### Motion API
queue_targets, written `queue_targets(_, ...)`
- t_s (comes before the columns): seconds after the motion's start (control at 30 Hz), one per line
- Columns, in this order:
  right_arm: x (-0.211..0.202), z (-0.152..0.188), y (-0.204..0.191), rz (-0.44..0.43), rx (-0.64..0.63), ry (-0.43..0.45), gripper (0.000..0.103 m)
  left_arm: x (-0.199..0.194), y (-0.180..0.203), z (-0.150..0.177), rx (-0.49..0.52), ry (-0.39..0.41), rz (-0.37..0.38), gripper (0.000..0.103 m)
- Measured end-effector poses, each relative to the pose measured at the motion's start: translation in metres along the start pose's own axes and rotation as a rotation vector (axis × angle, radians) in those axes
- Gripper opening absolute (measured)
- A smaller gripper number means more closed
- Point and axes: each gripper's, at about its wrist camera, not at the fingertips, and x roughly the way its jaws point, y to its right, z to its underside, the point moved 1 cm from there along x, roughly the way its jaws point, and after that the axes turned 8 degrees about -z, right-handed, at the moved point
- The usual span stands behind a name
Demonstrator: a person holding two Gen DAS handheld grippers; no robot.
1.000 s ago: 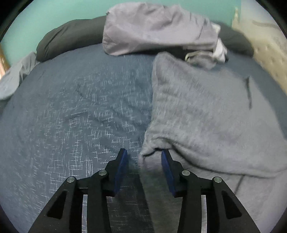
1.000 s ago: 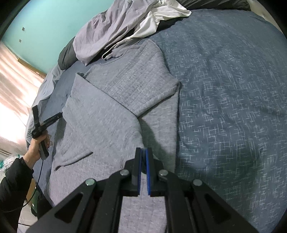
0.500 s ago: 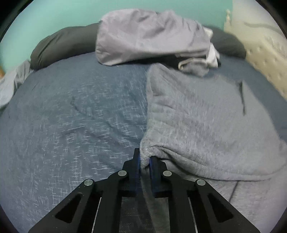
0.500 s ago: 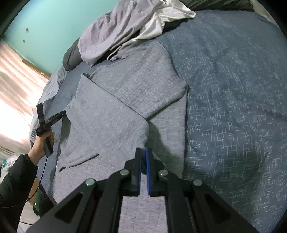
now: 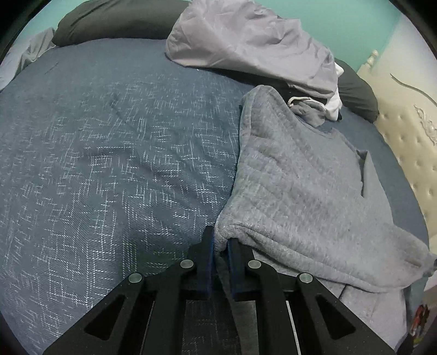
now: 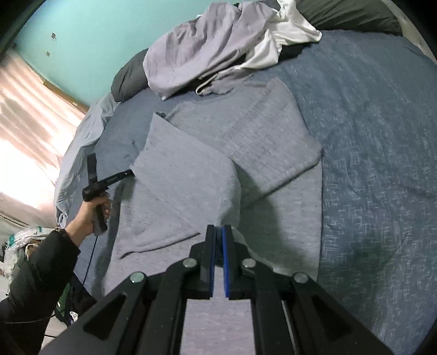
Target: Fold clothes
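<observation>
Left gripper [image 5: 220, 241] is biting down on the hoodie [image 5: 300, 185], its two fingers pinched together on a thick fold at the garment's edge, grey cloth bunching up between the blue pads [image 5: 209, 251]. Ahead of that gripper and off to its right, the hoodie is spreading flat across the blanket [image 5: 109, 163], one layer doubled over the layer beneath. Further ahead, a lilac garment [image 5: 254, 46] is sitting heaped at the far end, with a bit of white cloth [image 5: 336, 101] peeking out under it and a dark pillow [image 5: 109, 21] lying behind.

Right gripper [image 6: 218, 240] is clamping too, fingers nearly touching with a thin edge of the hoodie [image 6: 245, 142] caught between them. Just ahead of it, a folded flap is rising to the pinch point, and a sleeve is lying crossed over the body beyond. Off to this gripper's left, the person's hand [image 6: 90, 215] is gripping the handle of the left gripper [image 6: 120, 176], whose tip is meeting the hoodie's opposite edge. To the right, the blanket [image 6: 382, 163] is running bare. Far ahead, the lilac garment [image 6: 196, 46] and white cloth [image 6: 284, 32] are piling against the pillow [image 6: 128, 79], with the teal wall [image 6: 90, 35] behind.
</observation>
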Motion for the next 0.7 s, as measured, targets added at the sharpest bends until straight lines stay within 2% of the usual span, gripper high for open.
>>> queue_targets(0.17,-0.012,0.006,0.01,-0.009,0.063,0.022,0.004,-0.002,0.002,-0.002,0.011,-0.003,-0.011,0.009)
queue_targets(0.27,0.0,0.019,0.039,-0.009,0.148,0.007,0.004,-0.002,0.004,-0.001,0.016,-0.004,-0.023,0.009)
queue_targets(0.37,0.022,0.026,0.065,0.051,0.146,0.0,0.004,-0.002,0.007,-0.001,0.029,-0.006,-0.038,0.009)
queue_targets(0.6,0.037,0.023,0.104,0.075,0.183,0.066,0.007,-0.001,0.013,-0.001,0.067,-0.01,-0.065,0.009)
queue_targets(0.63,0.034,0.024,0.105,0.081,0.185,0.077,0.01,0.0,0.014,-0.001,0.07,-0.008,-0.066,0.009)
queue_targets(0.7,0.025,0.027,0.103,0.07,0.182,0.092,0.027,0.0,0.014,0.0,0.076,-0.008,-0.069,0.009)
